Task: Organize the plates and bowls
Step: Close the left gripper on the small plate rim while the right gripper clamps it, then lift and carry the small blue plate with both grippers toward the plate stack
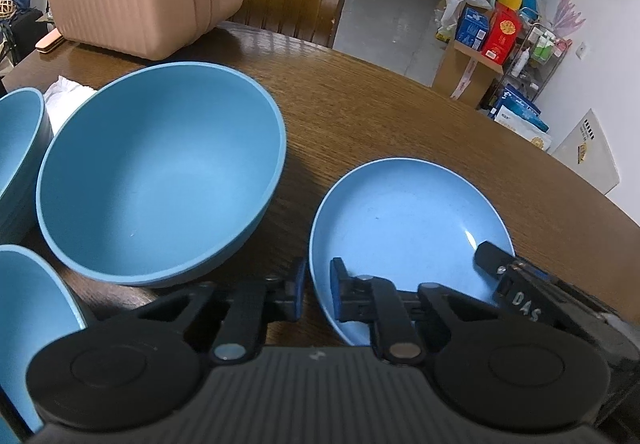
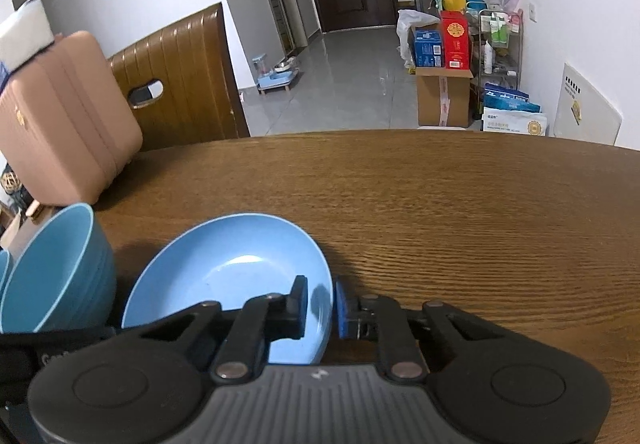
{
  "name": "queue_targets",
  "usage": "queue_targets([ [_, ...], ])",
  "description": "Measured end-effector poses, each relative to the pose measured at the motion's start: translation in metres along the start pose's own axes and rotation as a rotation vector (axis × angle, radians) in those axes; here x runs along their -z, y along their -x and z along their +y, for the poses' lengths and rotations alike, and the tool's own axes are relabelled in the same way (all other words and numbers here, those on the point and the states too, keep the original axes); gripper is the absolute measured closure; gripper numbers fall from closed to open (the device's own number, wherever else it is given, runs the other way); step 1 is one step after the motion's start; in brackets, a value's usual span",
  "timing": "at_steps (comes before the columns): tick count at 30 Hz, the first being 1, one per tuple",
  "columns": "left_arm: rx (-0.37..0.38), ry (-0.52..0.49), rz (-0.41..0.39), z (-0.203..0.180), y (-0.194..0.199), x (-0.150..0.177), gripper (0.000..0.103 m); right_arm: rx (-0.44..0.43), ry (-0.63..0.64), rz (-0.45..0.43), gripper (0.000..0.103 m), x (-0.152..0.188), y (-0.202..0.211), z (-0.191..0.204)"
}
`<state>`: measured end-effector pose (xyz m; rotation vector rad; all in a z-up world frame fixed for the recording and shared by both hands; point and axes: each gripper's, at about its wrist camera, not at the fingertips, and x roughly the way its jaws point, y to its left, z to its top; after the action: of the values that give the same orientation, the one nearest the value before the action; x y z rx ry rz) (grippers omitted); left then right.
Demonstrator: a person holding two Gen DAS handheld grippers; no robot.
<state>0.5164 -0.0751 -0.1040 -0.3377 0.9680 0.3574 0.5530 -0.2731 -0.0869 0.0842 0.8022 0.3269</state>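
The letters "DAS" stand in pale relief on the black body of the right gripper [image 1: 482, 256], seen in the left wrist view by the right rim of the blue plate [image 1: 400, 212]; the printing on the red box [image 2: 454, 40], the blue box [image 2: 428, 48] and the white bags [image 2: 514, 122] on the floor beyond the table's far edge is too small to read; the white board [image 2: 586, 116] against the wall likewise.
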Motion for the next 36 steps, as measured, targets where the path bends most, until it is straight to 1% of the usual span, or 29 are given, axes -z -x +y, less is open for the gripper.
queue_targets([
  [7, -0.007, -0.015, -0.003, -0.001, -0.003, 0.0, 0.094, 0.022, 0.009, 0.003, 0.091, 0.002, -0.002, 0.004],
  [11, -0.008, -0.023, -0.011, -0.002, -0.003, 0.002, 0.095, 0.029, 0.016, 0.011, 0.093, 0.003, -0.004, 0.005],
  [19, -0.025, -0.042, -0.021, -0.002, -0.004, 0.003, 0.096, 0.026, 0.041, -0.006, 0.095, 0.006, -0.001, 0.009],
  [32, -0.01, -0.055, -0.037, -0.002, 0.0, 0.007, 0.096, 0.028, 0.037, -0.027, 0.095, 0.008, 0.008, 0.006],
  [36, 0.01, -0.06, -0.041, 0.0, 0.005, 0.007, 0.096, 0.027, 0.022, -0.039, 0.095, 0.008, 0.015, 0.005],
])
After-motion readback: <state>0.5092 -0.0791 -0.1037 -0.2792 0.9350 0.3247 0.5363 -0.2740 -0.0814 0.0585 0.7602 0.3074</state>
